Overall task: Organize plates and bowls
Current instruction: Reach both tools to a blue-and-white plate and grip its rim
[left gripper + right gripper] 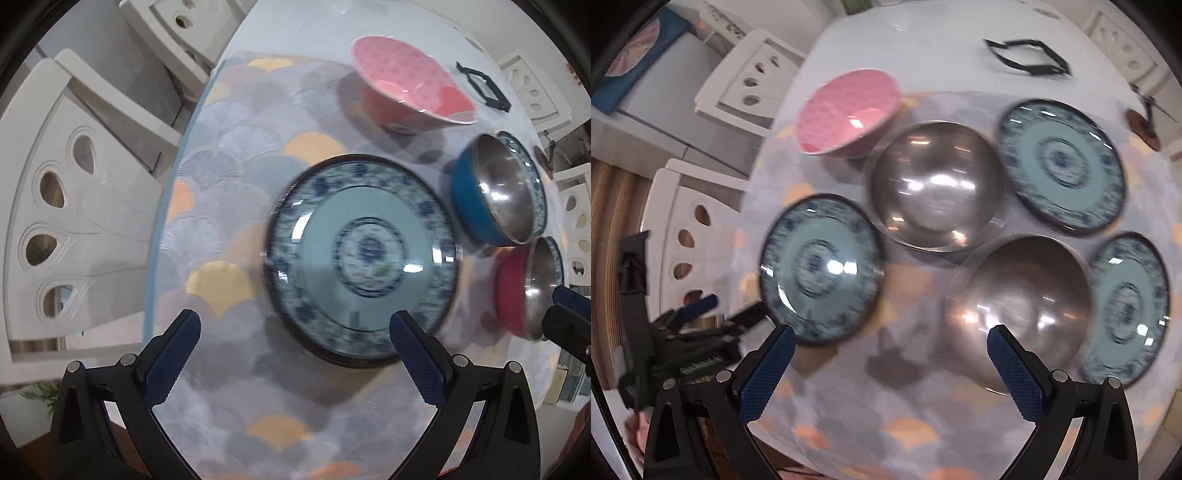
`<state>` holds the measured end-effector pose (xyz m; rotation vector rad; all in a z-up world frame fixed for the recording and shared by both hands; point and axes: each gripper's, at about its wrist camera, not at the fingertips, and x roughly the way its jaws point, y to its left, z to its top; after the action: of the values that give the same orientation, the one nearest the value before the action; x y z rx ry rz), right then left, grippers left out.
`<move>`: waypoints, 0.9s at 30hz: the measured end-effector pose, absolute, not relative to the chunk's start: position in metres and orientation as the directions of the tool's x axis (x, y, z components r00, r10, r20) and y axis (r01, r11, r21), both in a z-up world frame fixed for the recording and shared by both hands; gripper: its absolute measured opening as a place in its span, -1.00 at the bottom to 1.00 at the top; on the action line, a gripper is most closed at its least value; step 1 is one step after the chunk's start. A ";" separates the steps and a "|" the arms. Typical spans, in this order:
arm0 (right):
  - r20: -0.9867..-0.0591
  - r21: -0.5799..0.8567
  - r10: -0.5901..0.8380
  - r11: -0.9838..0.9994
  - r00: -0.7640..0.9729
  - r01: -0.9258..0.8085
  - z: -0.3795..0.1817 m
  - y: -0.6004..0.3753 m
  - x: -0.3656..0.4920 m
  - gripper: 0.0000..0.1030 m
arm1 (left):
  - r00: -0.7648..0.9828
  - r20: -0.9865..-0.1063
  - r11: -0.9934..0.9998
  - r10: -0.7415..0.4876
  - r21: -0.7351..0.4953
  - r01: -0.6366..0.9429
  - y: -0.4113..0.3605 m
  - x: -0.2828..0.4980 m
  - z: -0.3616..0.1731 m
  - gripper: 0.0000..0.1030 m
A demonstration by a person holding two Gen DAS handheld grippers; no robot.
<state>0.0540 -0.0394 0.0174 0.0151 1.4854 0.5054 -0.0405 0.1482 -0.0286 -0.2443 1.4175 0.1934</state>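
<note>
Blue-patterned plate [362, 254] lies flat mid-frame on the counter [236, 206], just ahead of the spread, empty left gripper [295, 328], which should slide a finger under the rim; right gripper [890, 343] hangs spread over steel bowls [938, 188]

Three plates [822, 273] [1062, 166] [1126, 308], three bowls [849, 112] [938, 184] [1019, 314]

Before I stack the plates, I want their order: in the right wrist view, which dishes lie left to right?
Left plate → pink bowl → upper steel bowl → lower steel bowl → upper plate → right plate.
</note>
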 end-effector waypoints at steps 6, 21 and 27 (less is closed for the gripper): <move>-0.947 0.300 0.322 0.886 0.003 -0.354 -0.013 0.019 0.048 1.00 | 0.137 -0.989 0.963 -0.049 -0.083 -0.258 0.162 -0.037 -0.055 0.98; -0.972 0.215 0.234 0.934 0.035 -0.284 -0.079 0.022 0.065 0.99 | 0.198 -0.978 0.977 -0.059 -0.097 -0.189 0.150 -0.027 -0.088 0.99; -0.974 0.138 0.186 0.940 0.127 -0.312 -0.086 0.029 0.056 1.00 | 0.281 -0.959 0.979 -0.029 -0.085 -0.187 0.145 -0.039 -0.088 1.00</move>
<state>0.0559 0.0286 -0.0865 -0.1077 1.3982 0.3628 -0.0391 0.1448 -0.0885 -0.1943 1.2838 0.1066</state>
